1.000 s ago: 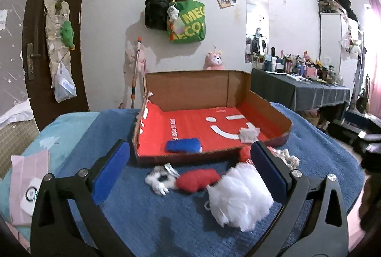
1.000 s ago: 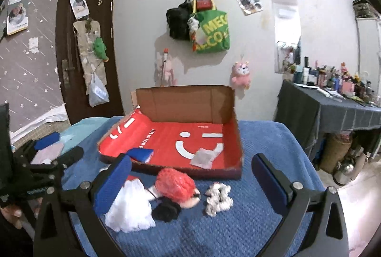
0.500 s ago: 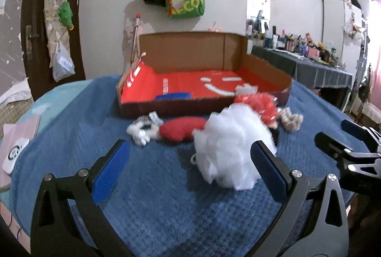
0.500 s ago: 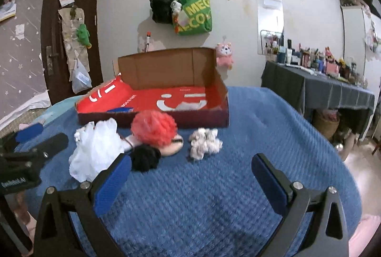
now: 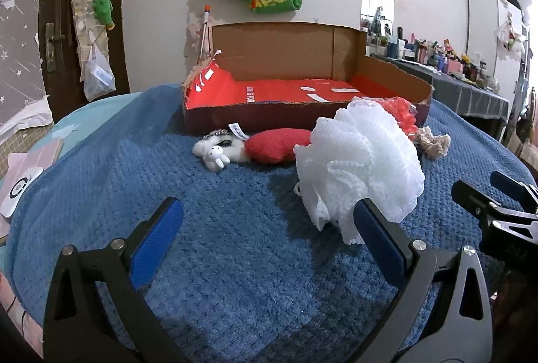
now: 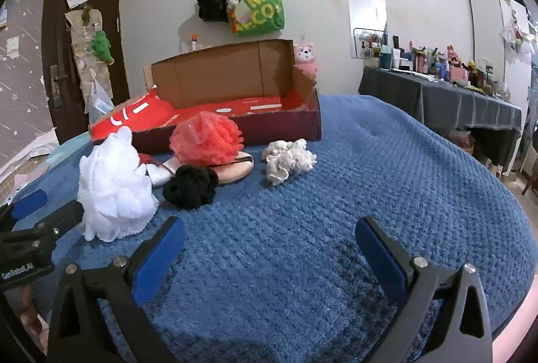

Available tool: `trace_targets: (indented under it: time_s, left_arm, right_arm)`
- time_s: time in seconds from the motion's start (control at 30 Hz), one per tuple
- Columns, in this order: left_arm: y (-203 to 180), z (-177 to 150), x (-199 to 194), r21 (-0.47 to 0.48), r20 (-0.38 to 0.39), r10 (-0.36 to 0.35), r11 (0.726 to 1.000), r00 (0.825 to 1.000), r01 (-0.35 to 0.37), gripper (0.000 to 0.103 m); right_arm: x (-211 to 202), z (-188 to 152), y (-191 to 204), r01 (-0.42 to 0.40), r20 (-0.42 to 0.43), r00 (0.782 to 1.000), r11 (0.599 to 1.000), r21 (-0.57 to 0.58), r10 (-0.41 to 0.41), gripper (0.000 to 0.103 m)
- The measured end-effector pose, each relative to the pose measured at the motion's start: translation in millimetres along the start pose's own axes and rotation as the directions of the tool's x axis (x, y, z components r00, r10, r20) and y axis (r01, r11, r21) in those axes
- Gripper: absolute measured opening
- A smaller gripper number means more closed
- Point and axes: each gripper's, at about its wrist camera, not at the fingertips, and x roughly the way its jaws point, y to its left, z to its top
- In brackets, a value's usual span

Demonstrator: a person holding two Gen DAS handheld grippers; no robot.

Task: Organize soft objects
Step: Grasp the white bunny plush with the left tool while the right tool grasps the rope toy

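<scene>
Currently, your left gripper [image 5: 267, 238] is held with its blue-padded jaws spread wide and grips nothing; it sits low over the blue blanket [image 5: 235, 262] near the front edge. Its right finger [image 5: 378, 238] is just in front of the white mesh pouf [image 5: 361, 168], and whether it touches the pouf cannot be told. Your right gripper [image 6: 269, 248] is likewise spread wide and empty, low over bare blanket toward the front right.

Note the layout of the soft objects. The cardboard box [image 5: 302, 50], lined in red, stands at the far edge of the blanket with its back flap upright. In front of its near wall, from left to right in the left wrist view, lie a small white plush toy [image 5: 215, 151], a red cushion [image 5: 277, 146] touching it, the white mesh pouf, and a beige scrunchie [image 5: 433, 144] toward the right.

Refer to the right wrist view for the remaining objects: a red mesh pouf [image 6: 206, 137] rests against the box wall, on top of a flat pink item [image 6: 237, 171]; a black scrunchie [image 6: 191, 186] lies just in front of it; a crumpled white cloth [image 6: 289, 159] lies to its right, apart from it.
</scene>
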Motion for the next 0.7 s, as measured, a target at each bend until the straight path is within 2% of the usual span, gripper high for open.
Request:
trace_targets:
  time_s: [0.33, 0.57, 0.7]
  left_arm:
    - [1.9, 7.6, 0.5, -0.011, 0.002, -0.009, 1.0, 1.0, 0.009, 0.103]
    - [12.4, 30.5, 0.9, -0.022, 0.02, 0.013, 1.0, 1.0, -0.012, 0.103]
    - [22.8, 45.4, 11.9, -0.019, -0.006, 0.043, 0.999, 0.999, -0.043, 0.103]
  right_arm:
    - [1.1, 2.6, 1.8, 0.002, -0.001, 1.0, 1.0, 0.0, -0.002, 0.103]
    - [4.6, 19.5, 1.6, 0.012, -0.004, 1.0, 1.0, -0.011, -0.012, 0.103]
    - [10.8, 32.9, -2.3, 0.021, -0.013, 1.0, 1.0, -0.012, -0.021, 0.103]
